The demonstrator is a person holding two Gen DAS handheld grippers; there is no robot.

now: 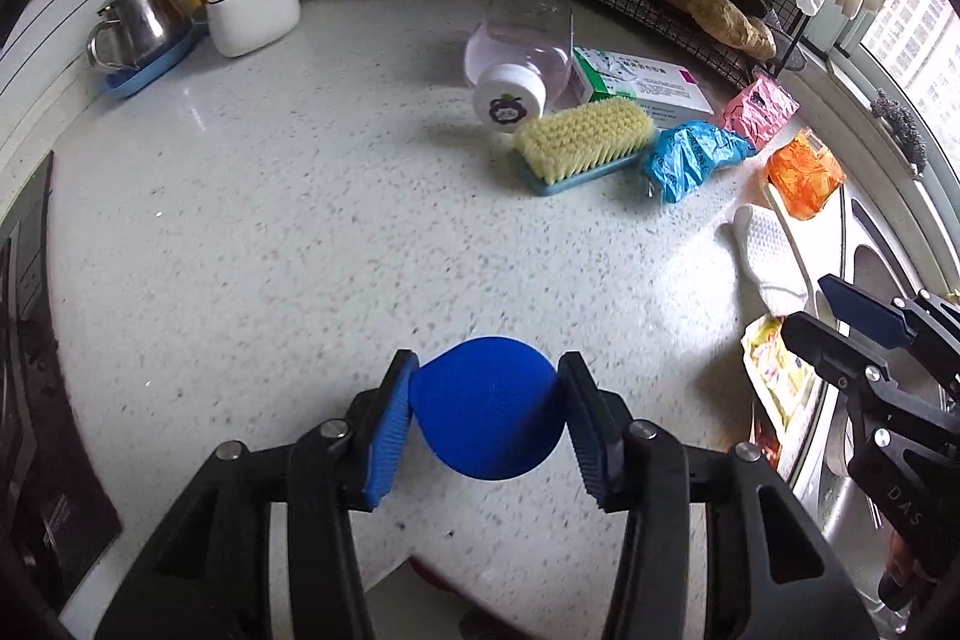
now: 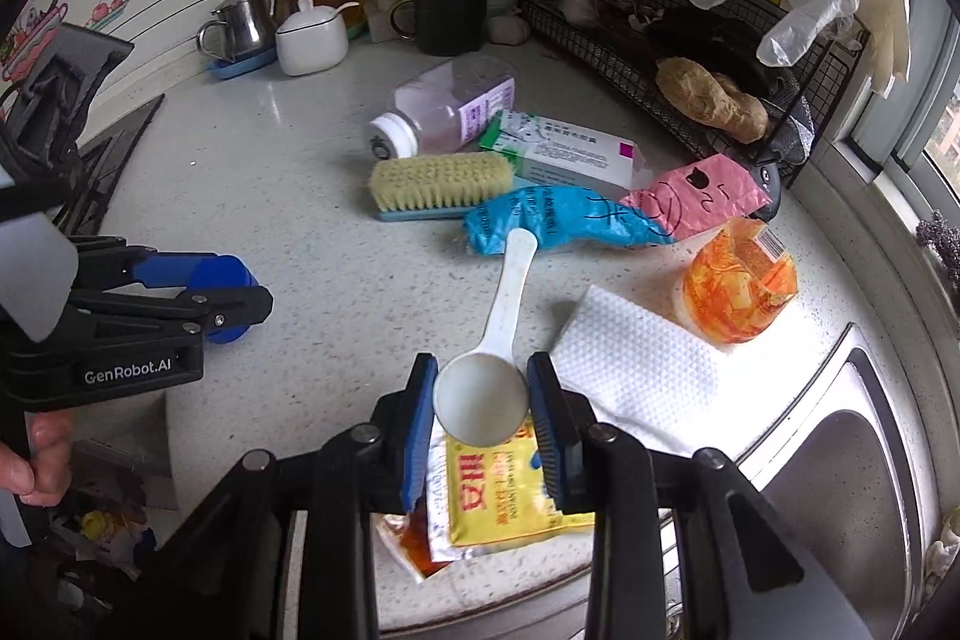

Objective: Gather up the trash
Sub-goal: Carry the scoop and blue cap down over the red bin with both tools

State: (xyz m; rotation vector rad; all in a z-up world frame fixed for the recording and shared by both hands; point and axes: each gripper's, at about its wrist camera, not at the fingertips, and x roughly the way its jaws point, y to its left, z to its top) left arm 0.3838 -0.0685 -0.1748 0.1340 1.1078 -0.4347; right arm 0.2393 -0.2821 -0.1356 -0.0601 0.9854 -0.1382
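While left gripper (image 1: pixel 489 409) jaws pinch blue cap (image 1: pixel 489 409), right gripper (image 2: pixel 480 403) jaws pinch white spoon (image 2: pixel 486 388) bowl.

Both wrist cameras sit close above the countertop (image 1: pixel 270 220), angled steeply down toward its back corner. The left views from the stove edge, the right from the sink edge. Both show the scrub brush (image 1: pixel 585 139) (image 2: pixel 441 187).

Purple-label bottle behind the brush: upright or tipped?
Tipped. The bottle lies on its side on the counter, white cap toward the camera, behind the scrub brush.
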